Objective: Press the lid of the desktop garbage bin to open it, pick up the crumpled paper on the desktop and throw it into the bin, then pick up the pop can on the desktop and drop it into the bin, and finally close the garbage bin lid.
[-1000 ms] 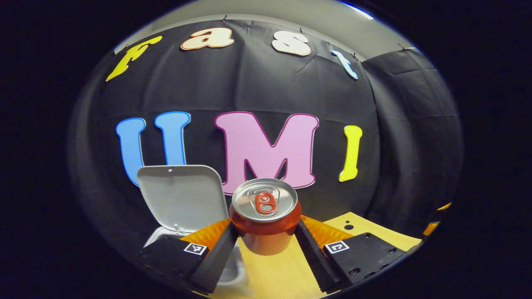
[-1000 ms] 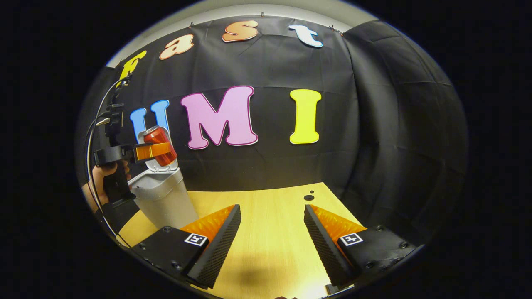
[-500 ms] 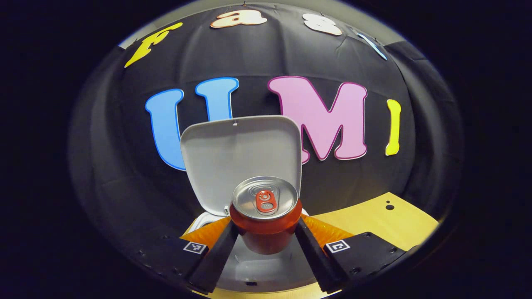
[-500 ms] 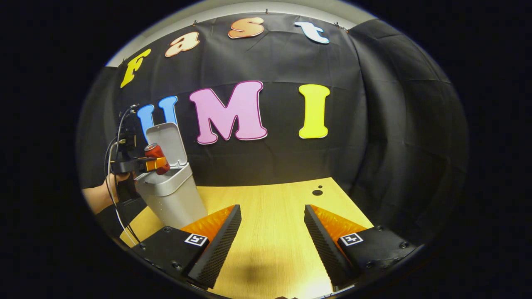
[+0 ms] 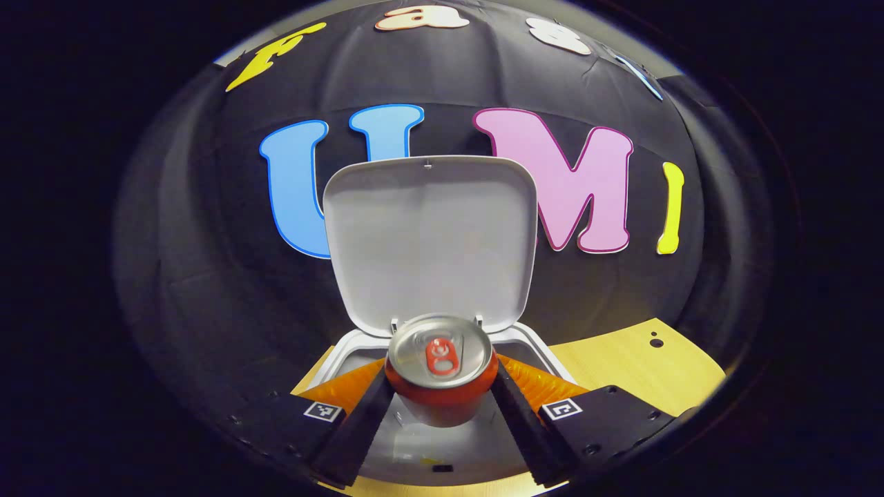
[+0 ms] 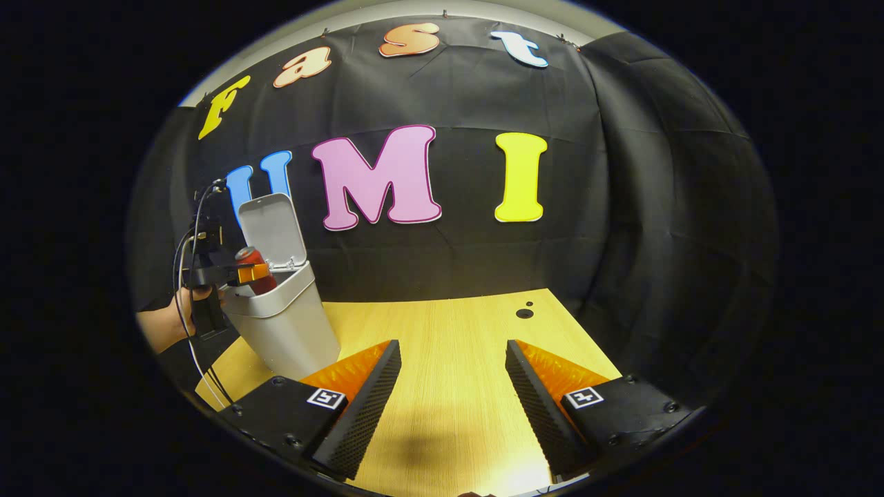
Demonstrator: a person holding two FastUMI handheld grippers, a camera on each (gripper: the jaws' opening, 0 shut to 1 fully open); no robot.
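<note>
Left gripper view: my left gripper (image 5: 440, 407) clenches the pop can (image 5: 440, 376) over the open bin (image 5: 552, 359), its lid (image 5: 428, 235) upright, can hiding the inside; right gripper view: my right gripper (image 6: 452, 407) released above the tabletop (image 6: 449, 338), bin at its left edge.

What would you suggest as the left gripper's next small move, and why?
Probably open the left gripper and let the pop can drop: both fingers clamp it directly over the bin's mouth, and the lid stands upright behind it.
</note>
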